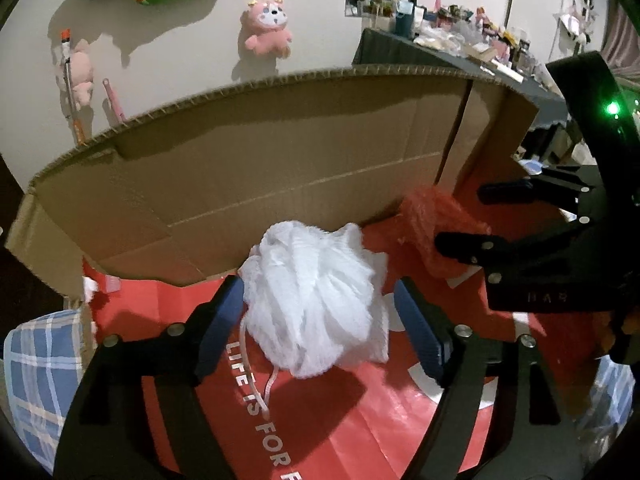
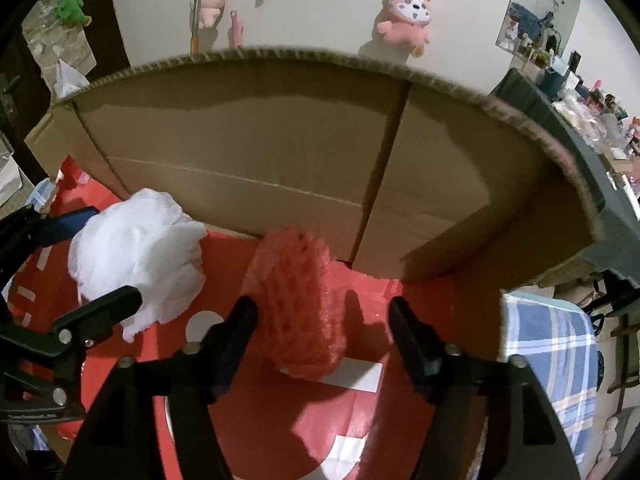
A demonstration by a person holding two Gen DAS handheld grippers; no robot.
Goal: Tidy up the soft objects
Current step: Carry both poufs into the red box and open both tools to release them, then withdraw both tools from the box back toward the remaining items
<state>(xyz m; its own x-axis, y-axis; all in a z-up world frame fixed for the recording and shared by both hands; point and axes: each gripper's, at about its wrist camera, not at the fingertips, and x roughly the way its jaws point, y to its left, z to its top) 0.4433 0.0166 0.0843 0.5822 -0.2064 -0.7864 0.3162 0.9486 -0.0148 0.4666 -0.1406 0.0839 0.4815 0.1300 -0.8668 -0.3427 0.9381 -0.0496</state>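
Both jaws open around white pouf [image 1: 316, 304], red sponge [image 2: 300, 312]

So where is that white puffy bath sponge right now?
The white mesh bath sponge lies on the red sheet between the open left tool's fingers, by the cardboard wall, beside the red fuzzy pad.

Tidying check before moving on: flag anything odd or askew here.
Nothing stands out. The white bath pouf and red sponge sit side by side on the red bag against the cardboard wall.

Left claw [image 1: 320, 316]: black arms, blue pads, silver screws; right claw [image 2: 322, 332] all black.
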